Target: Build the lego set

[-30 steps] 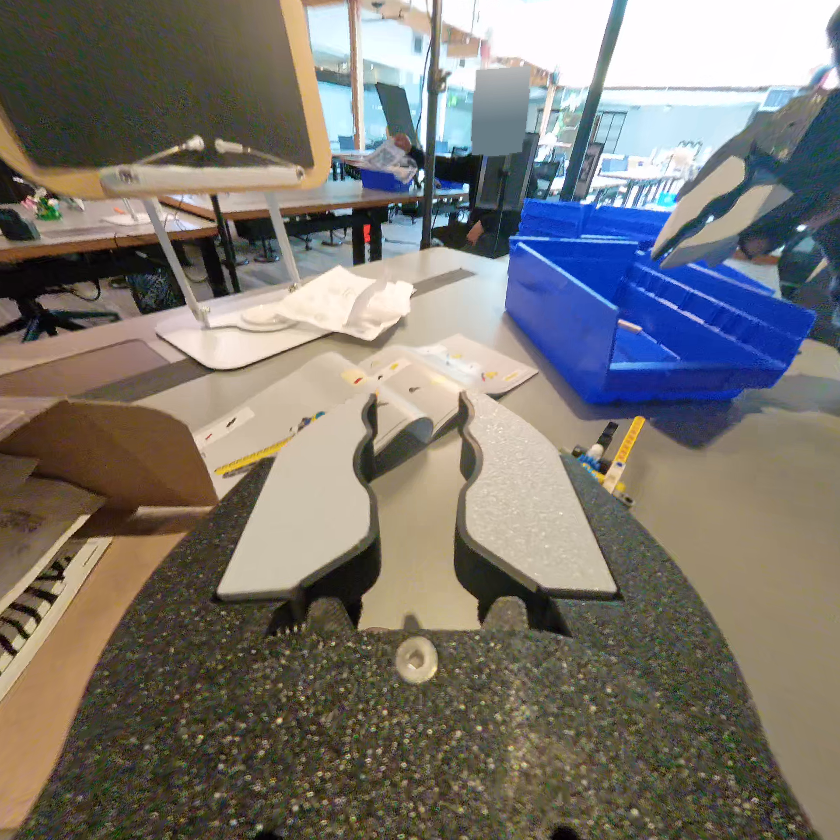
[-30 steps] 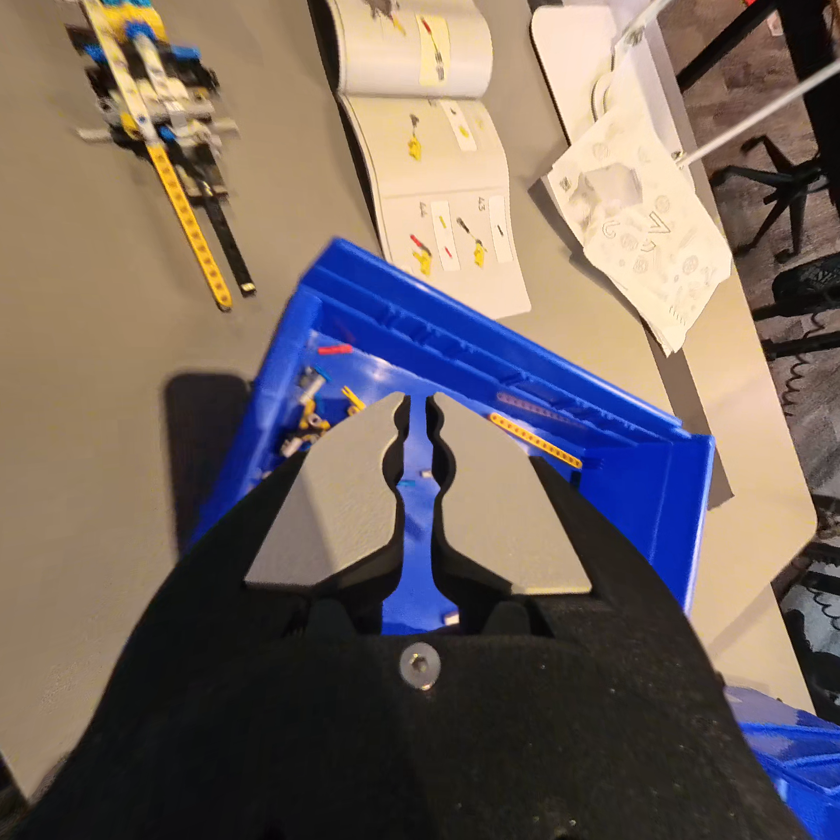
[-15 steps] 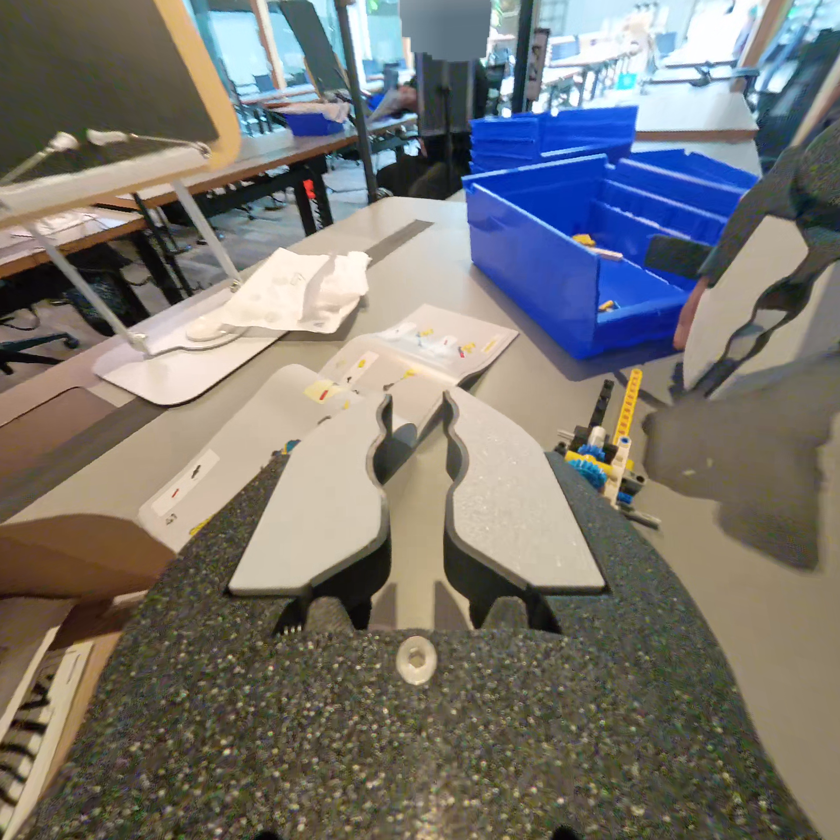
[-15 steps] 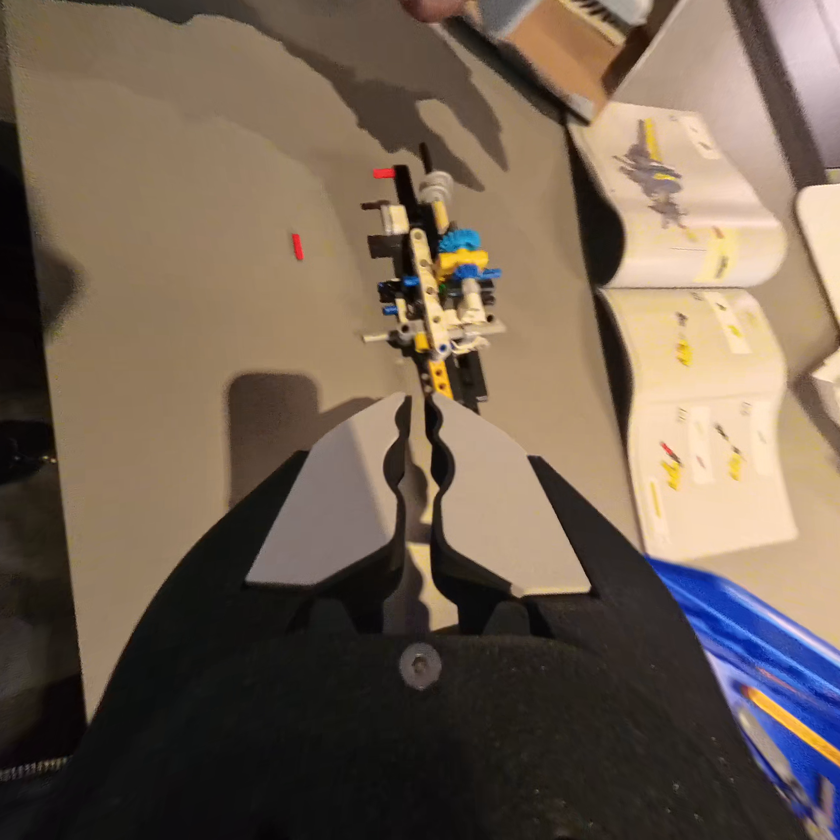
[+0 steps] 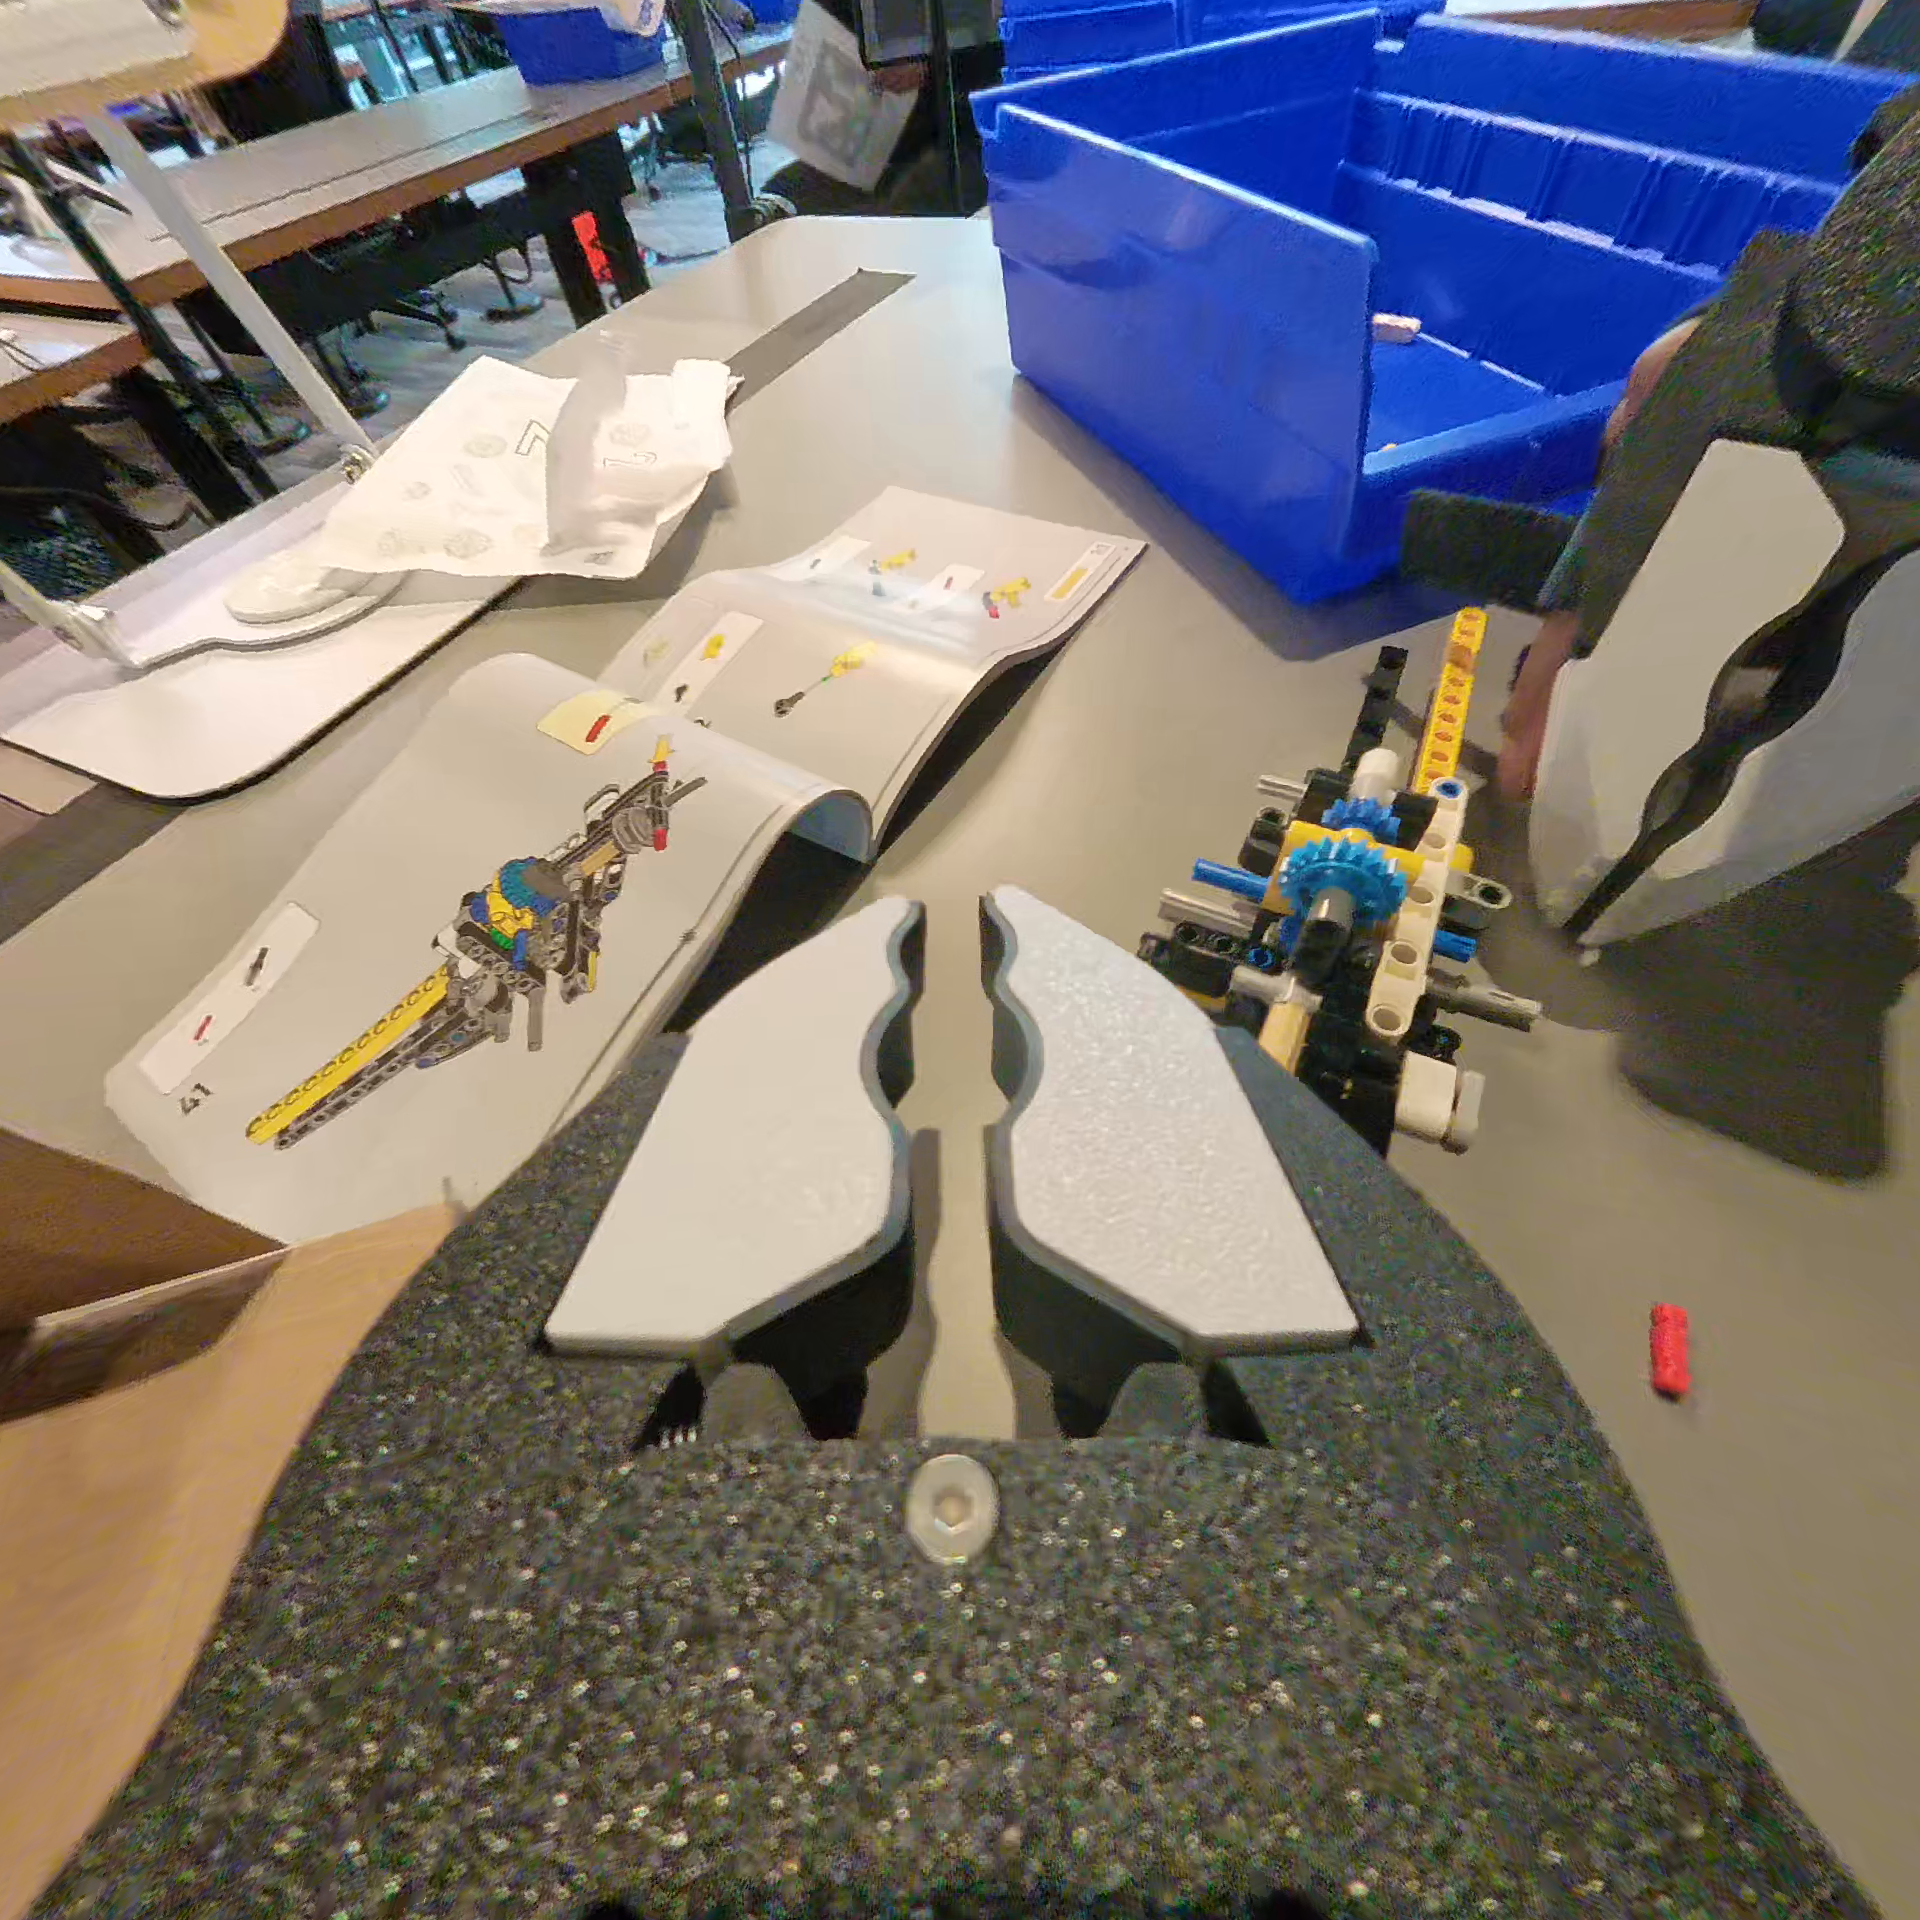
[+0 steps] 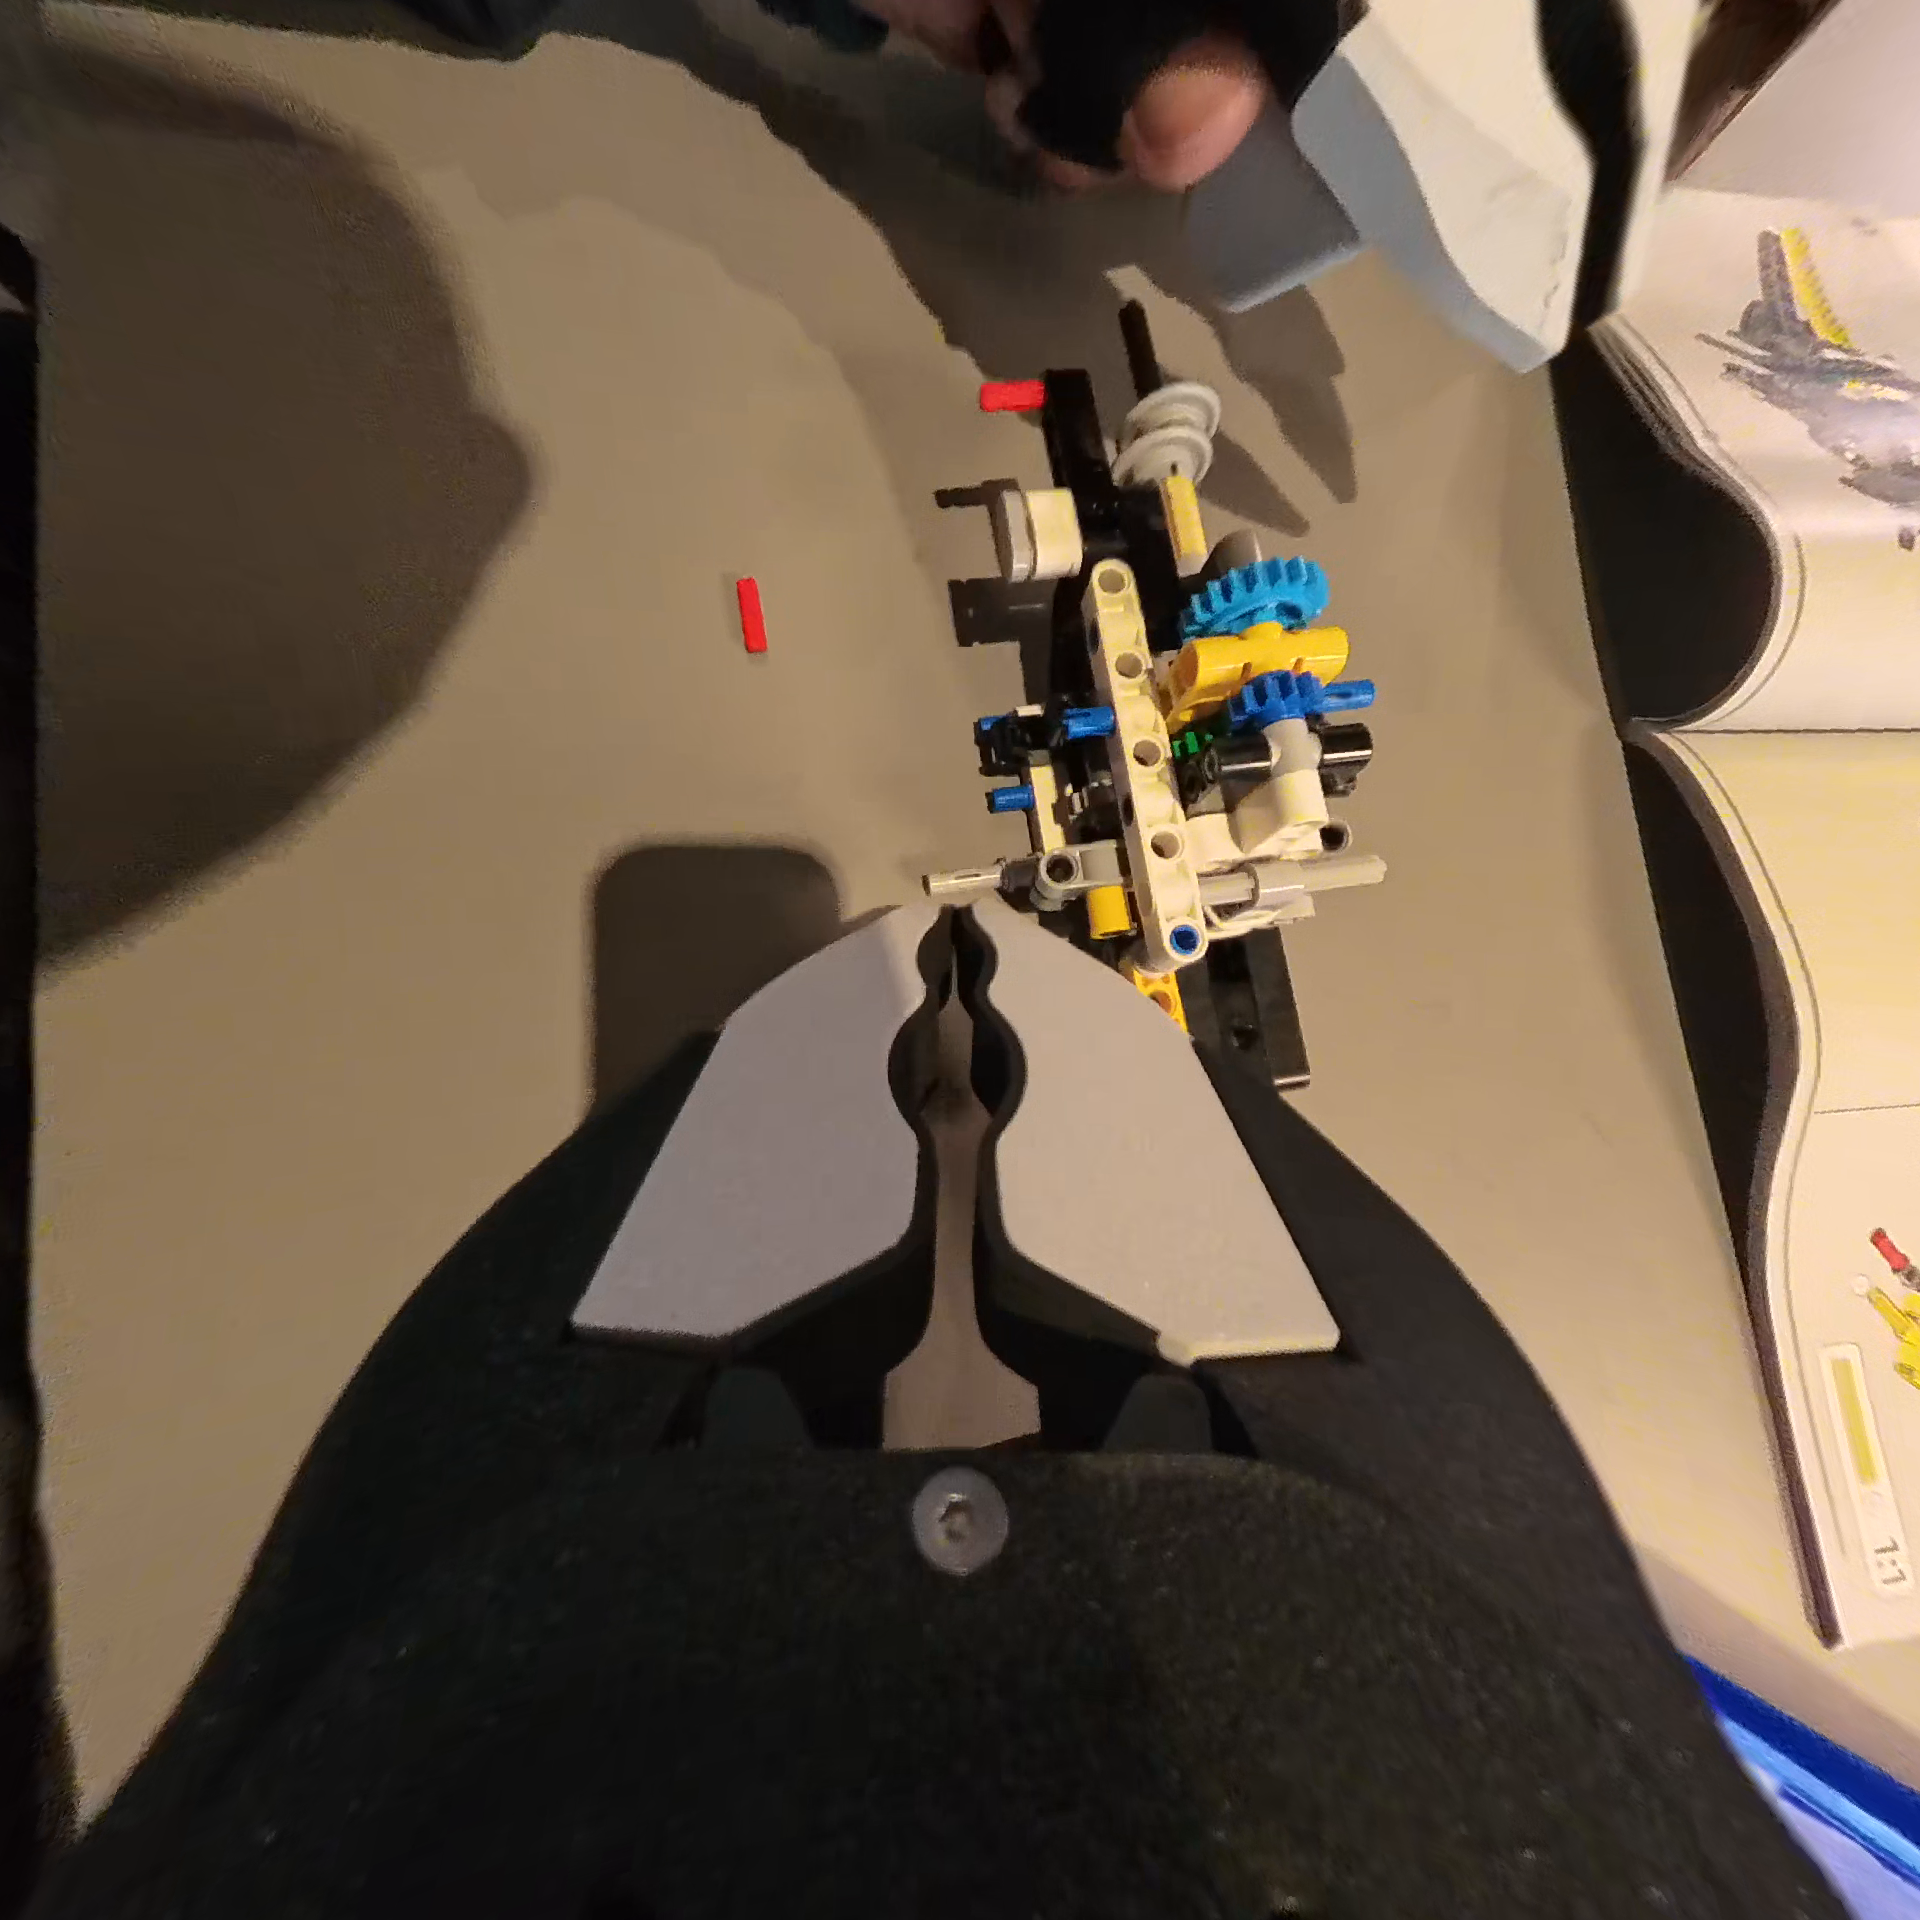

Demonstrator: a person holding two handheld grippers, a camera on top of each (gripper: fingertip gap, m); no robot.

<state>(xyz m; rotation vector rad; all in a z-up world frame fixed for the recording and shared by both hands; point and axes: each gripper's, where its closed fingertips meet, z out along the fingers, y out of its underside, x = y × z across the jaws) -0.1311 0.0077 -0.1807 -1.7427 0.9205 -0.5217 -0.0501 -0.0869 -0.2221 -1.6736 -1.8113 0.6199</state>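
A partly built lego model [image 5: 1351,914] with blue gears, a white beam and a long yellow beam lies on the grey table; it also shows in the right wrist view [image 6: 1143,748]. My left gripper [image 5: 951,914] hovers just left of the model, jaws a narrow gap apart, with nothing between them. My right gripper [image 6: 953,914] is shut, its tips low at the model's near left end by a grey axle; it also shows in the left wrist view [image 5: 1569,925]. I cannot tell if it pinches anything. A loose red pin [image 6: 750,615] lies left of the model.
An open instruction booklet [image 5: 727,748] lies beside the model. A blue parts bin [image 5: 1195,312] stands behind it. A crumpled white paper bag [image 5: 540,468] rests on a white stand base [image 5: 208,665]. A cardboard box [image 5: 156,1351] is at my left. There is about 15 centimetres between the tips of the two grippers. From the right gripper's tips to the loose red pin [image 6: 750,615] is close to 8 centimetres. It turns up in the left wrist view [image 5: 1672,1349] as well.
My right gripper moved from above the blue bin down to the table beside the model, and its jaws closed. My left gripper moved towards the model, and its jaws narrowed.
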